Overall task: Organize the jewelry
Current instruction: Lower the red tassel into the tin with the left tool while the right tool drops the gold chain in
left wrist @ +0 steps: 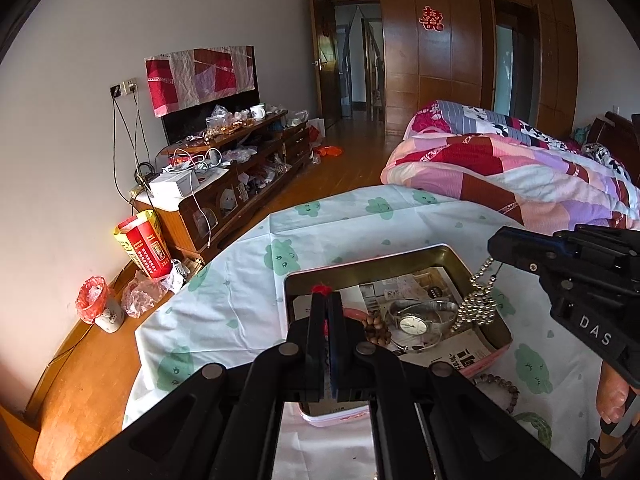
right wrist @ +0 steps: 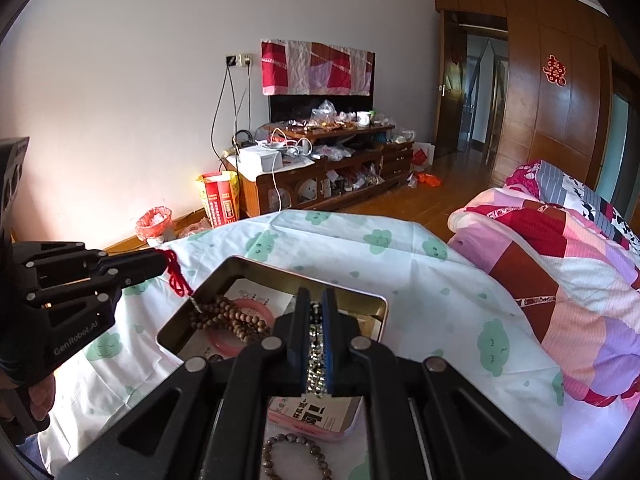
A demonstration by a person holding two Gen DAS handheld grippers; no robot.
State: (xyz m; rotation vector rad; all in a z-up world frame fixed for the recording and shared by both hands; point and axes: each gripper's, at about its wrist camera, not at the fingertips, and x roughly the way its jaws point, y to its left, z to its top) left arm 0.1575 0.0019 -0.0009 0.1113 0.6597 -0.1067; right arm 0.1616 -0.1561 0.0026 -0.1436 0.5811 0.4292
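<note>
Twice saw fingers clamped on jewelry, once per hand. Nearest, noted a loose bead bracelet [right wrist: 296, 436] lying on the counter [right wrist: 420, 312], just outside the tin [left wrist: 400, 255] and not yet put away.

Above it, found the right gripper [right wrist: 316, 300] pinched shut on a silver ball chain [right wrist: 316, 356], with the rest hanging in a bunch over the tin's right side. Judged the chain light, limp and slick: apt to slide through the fingers, swing and knot on itself. Thought it best held near one end and lowered slowly so that it would coil instead of snagging on the watch [left wrist: 414, 322] below.

To the left, found the left gripper [left wrist: 327, 298] closed tight on a red cord [right wrist: 176, 276] tied to a string of wooden beads [right wrist: 234, 318], most of which lay heaped inside the tin. Judged the beads hard but the string floppy, and the cord soft and grippy, so a sound place to hold. Would avoid tugging, for fear of dragging the tin's other pieces.

Beyond the counter, saw only a bed [right wrist: 560, 260] with a patchwork quilt.
</note>
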